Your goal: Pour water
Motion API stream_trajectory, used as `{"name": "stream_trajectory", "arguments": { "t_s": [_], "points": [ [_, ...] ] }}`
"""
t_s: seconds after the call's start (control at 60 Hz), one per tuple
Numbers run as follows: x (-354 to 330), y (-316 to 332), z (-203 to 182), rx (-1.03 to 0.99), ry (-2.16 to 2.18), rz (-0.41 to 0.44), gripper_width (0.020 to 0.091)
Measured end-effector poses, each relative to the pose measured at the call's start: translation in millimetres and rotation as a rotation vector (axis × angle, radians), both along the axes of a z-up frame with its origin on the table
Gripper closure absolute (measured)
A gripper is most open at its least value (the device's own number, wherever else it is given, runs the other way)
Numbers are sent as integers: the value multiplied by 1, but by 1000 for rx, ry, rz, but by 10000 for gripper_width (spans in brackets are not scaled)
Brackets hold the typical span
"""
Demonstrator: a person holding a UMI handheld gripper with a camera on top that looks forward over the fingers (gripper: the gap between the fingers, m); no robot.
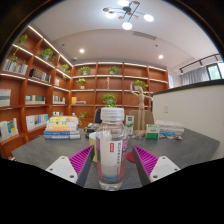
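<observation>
Clear plastic water bottle with white cap (111,143) is seen upright between the gripper (112,161) fingers – magenta pads apparently pressed on it, above grey table (40,152).

The way ahead at centre frame is blocked by a bottle (111,143); open bench (40,152) is left at lower left, bounded by stacked books (62,127).
</observation>
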State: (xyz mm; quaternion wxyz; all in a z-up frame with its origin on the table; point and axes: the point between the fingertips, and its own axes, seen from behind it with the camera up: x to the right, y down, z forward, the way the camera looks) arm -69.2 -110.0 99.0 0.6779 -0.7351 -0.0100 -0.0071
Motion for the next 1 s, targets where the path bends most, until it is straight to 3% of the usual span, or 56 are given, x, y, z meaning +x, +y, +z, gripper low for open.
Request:
{"name": "stream_trajectory", "arguments": {
  "t_s": [0.067, 0.183, 0.317, 0.417, 0.733, 1.0],
  "points": [
    [-2, 7, -5, -9, 9, 19, 363],
    [-6, 16, -15, -17, 21, 36, 576],
    [-13, 21, -14, -6, -8, 58, 629],
    [-15, 23, -13, 6, -29, 67, 735],
    [2, 28, -4, -20, -118, 66, 742],
    [78, 92, 26, -52, -922, 8, 745]
  ]
}}
